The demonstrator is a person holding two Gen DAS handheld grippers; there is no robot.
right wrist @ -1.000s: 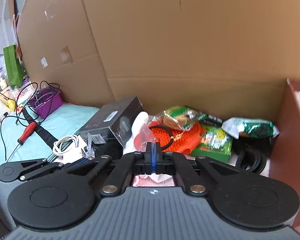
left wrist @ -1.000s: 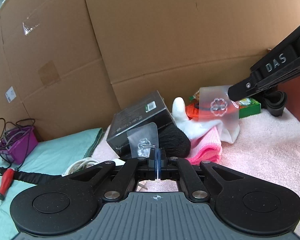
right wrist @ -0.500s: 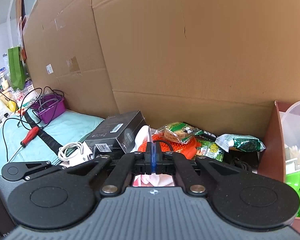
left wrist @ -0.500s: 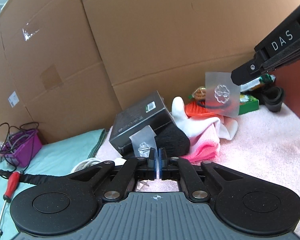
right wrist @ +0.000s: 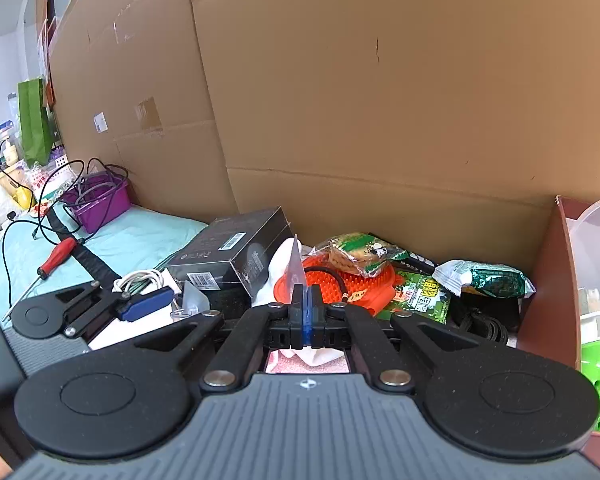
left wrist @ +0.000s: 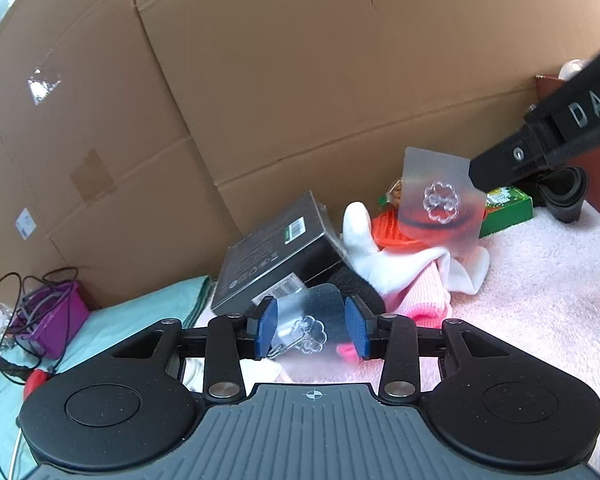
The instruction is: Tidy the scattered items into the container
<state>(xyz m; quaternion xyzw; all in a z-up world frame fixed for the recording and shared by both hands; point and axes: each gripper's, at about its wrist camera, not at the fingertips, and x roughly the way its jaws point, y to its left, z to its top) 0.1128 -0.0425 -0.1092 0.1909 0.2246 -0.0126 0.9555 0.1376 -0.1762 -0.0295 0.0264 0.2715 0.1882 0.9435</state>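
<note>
A frosted, rounded-square adhesive hook sheet with a clear clover-shaped hook hangs pinched in the right claw above fluffy pink cloth; the left claw is opening around a second sheet.

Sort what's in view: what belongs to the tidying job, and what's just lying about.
Job: clear clover hook pinched by right gripper; second clear hook between opening left gripper jaws; black box; snack packet; brown container.

Lying about: screwdriver, purple basket, cardboard.
</note>
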